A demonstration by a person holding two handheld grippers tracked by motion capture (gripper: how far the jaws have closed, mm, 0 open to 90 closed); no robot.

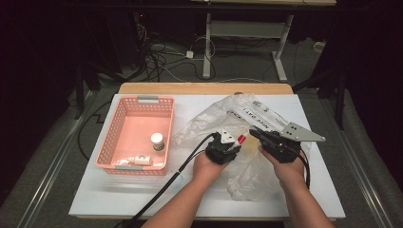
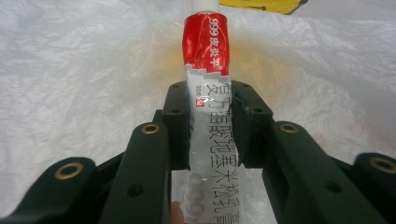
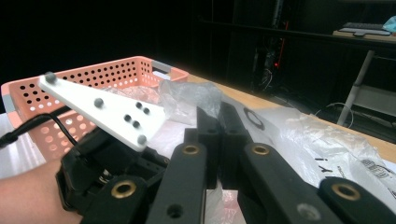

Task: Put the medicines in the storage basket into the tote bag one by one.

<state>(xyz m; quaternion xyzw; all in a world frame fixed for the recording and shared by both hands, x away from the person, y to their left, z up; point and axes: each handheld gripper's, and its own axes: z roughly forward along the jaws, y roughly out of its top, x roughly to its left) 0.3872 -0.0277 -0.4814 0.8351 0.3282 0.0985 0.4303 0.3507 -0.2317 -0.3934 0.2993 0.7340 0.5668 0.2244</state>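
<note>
A red and silver ointment tube [image 2: 205, 42] with a white cap is clamped between the jaws of my left gripper [image 2: 211, 93], and its red end sticks out past them. In the high view the tube [image 1: 241, 138] and left gripper [image 1: 236, 141] hover over a crumpled clear plastic bag [image 1: 209, 118] at the table's middle. My right gripper [image 1: 255, 134] sits just to the right, its jaws shut on a fold of the bag [image 3: 187, 95]. The right gripper view has its jaws [image 3: 218, 112] pressed together, with the left gripper [image 3: 107, 163] beside them.
A pink perforated basket [image 1: 119, 118] stands at the left of the white table [image 1: 142, 199], holding an upright white bottle [image 1: 158, 141] and a small tube lying flat [image 1: 139, 160]. Something yellow [image 2: 261, 4] lies beyond the bag. Cables trail off the front edge.
</note>
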